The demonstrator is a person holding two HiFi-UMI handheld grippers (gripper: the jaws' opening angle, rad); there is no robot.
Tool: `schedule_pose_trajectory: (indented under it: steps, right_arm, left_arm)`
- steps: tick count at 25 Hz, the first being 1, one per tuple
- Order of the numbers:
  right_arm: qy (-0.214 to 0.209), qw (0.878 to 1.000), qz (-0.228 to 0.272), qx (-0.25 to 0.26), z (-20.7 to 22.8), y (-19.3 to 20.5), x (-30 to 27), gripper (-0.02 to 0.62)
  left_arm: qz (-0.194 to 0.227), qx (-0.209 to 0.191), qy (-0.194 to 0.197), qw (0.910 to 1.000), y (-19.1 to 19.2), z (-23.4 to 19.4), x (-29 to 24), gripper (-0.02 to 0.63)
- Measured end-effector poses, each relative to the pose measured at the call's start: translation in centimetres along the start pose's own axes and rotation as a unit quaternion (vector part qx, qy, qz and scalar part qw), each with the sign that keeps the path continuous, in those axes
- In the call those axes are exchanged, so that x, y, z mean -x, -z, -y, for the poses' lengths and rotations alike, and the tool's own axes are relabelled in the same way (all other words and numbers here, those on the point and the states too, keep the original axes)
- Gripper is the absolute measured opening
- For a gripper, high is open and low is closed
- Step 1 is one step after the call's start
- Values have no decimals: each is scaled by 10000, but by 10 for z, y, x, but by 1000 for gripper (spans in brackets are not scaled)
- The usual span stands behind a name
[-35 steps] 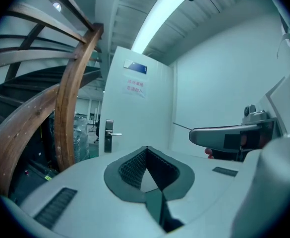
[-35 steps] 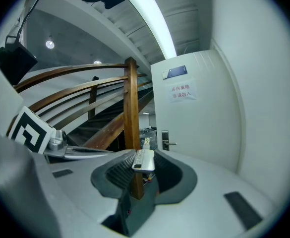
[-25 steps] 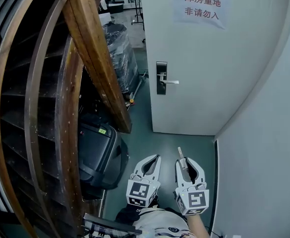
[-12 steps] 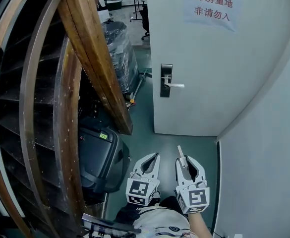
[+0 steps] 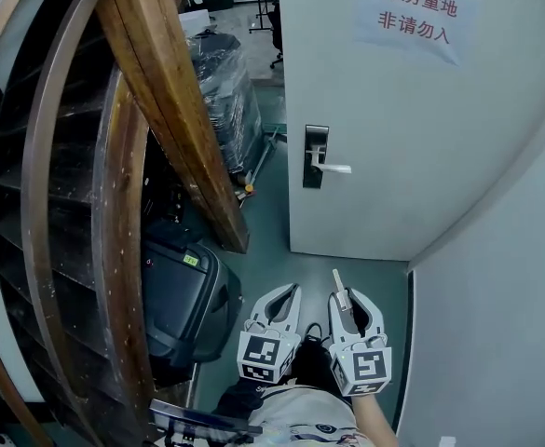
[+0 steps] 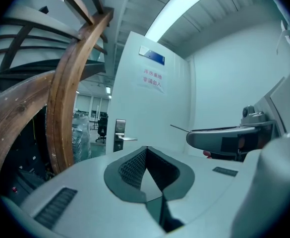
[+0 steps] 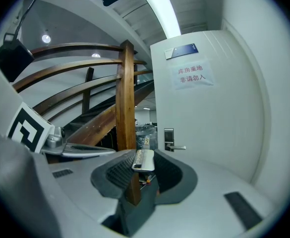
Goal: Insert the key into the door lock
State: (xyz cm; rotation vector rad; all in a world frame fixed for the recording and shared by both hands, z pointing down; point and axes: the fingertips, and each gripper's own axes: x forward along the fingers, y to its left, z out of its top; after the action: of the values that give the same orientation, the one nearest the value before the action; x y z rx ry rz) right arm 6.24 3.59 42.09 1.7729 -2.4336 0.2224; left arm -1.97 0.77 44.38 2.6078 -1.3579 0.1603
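Note:
The white door stands ahead with its dark lock plate and silver lever handle. The lock plate also shows in the left gripper view and the right gripper view. My right gripper is shut on a silver key. The key's blade sticks out forward towards the door, still well short of it. In the right gripper view the key sits between the pads. My left gripper is beside it on the left, shut with nothing in it.
A curved wooden staircase fills the left. Under it are a black case and a plastic-wrapped pallet. A plain wall closes the right side. A paper sign hangs on the door. Green floor leads to the door.
Both grippers have moved forward towards the door, side by side. The lock plate sits larger and lower in the head view. The grip on the key is unchanged.

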Motion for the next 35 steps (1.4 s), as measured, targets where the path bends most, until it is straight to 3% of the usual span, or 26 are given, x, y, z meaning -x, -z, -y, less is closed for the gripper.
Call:
schedule_pose_trajectory:
  steps: [12,19,25,35]
  right_arm:
    - [-476,9988,16,-127,59,-13,-94,118]
    - [-669,9976,-146,-89,74,-5,-145,118]
    - [-574,9973,-453,-107,79,19,-187,118]
    - [-138,9970,-762,44,90,75,-267,118]
  left_arm:
    - [82,-108,-385,9992,-30,-28,-109,5]
    - [-58,-108,-709,9974,-21,-53,-149,5]
    - [-183,11,-951,9953,-4,-87,-167,5]
    - [-227,-43,-808,9965,38,-135,-204,5]
